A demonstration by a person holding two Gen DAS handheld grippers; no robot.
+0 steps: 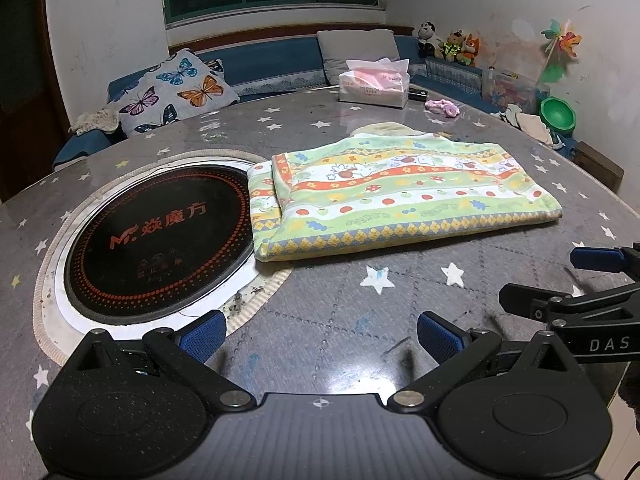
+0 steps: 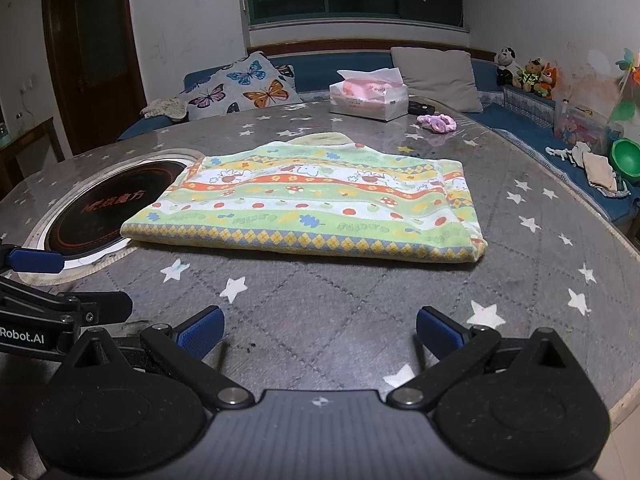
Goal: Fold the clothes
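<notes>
A folded cloth (image 1: 400,196) with green, orange and yellow cartoon bands lies flat on the grey star-patterned table (image 1: 340,320); in the right wrist view the same cloth (image 2: 312,208) lies ahead at centre. Its left end overlaps the rim of a round black hob (image 1: 160,240). My left gripper (image 1: 320,336) is open, short of the cloth's near edge, with nothing between its blue pads. My right gripper (image 2: 320,334) is open too, hovering in front of the cloth's near edge. Each gripper shows at the edge of the other's view: the right gripper (image 1: 592,280), the left gripper (image 2: 52,284).
A tissue box (image 2: 368,96) and a pink scrunchie (image 2: 436,122) sit at the table's far side. Beyond runs a blue bench with a butterfly cushion (image 2: 244,88), a grey cushion (image 2: 436,76), plush toys (image 2: 524,70) and a green bowl (image 2: 626,158). The hob (image 2: 112,204) is set into the table's left part.
</notes>
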